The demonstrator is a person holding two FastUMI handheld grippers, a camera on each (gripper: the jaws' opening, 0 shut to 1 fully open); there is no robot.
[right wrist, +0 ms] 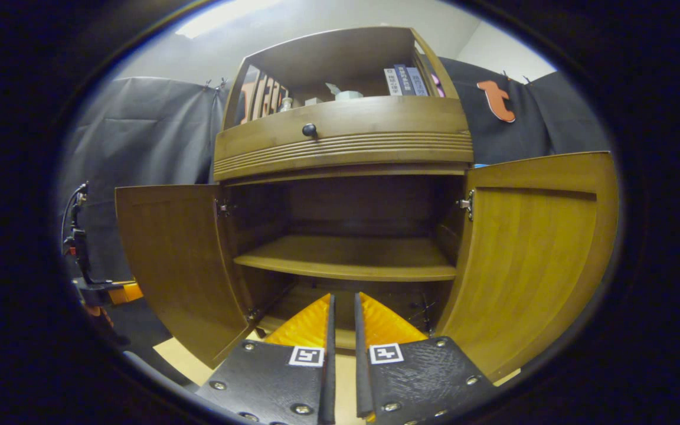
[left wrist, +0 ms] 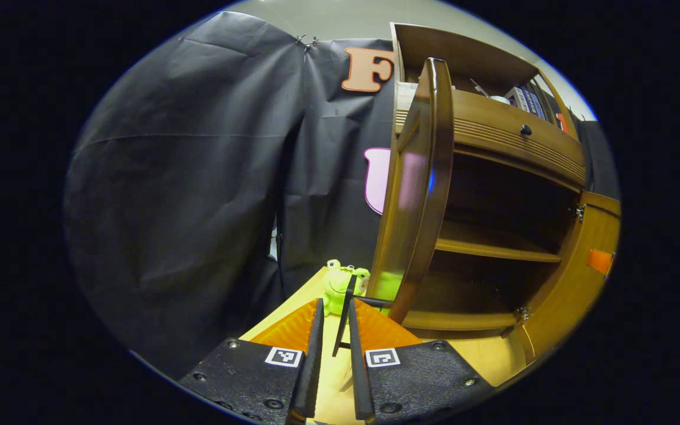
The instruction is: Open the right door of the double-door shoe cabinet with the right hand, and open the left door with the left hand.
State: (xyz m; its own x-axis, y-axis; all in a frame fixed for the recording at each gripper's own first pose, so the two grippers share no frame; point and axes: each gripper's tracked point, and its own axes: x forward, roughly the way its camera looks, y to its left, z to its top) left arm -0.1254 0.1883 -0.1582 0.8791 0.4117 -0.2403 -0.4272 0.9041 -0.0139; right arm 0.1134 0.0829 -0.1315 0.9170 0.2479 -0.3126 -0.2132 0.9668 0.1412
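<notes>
Both doors look open, task reads as essentially done. Going left to right in the right gripper view: the left gripper (right wrist: 80, 248) shows at the far left edge, well clear of the cabinet (right wrist: 343, 139), presumably out there because that's where the left door's swing ends. Then the left door (right wrist: 177, 260), swung out wide on its hinges, inner face toward the camera. Between the doors the inside is exposed: one shelf (right wrist: 346, 260) across the middle, nothing on it that I can make out (interior is dark). The right door (right wrist: 532, 248) is also swung fully out. The right gripper (right wrist: 343, 321) sits centred in front of the opening, fingers nearly closed with a thin gap, gripping nothing. In the left gripper view the left gripper (left wrist: 334, 336) has its jaws almost together too; a thin dark rod-like piece runs up between them, and I can't tell if they pinch it. Just beyond sits a green frog toy (left wrist: 340, 286) on the floor (left wrist: 481, 354), beside the left door (left wrist: 419, 189), seen edge-on since the camera rides out past it. Right door (left wrist: 582, 265) is at far right, open.
</notes>
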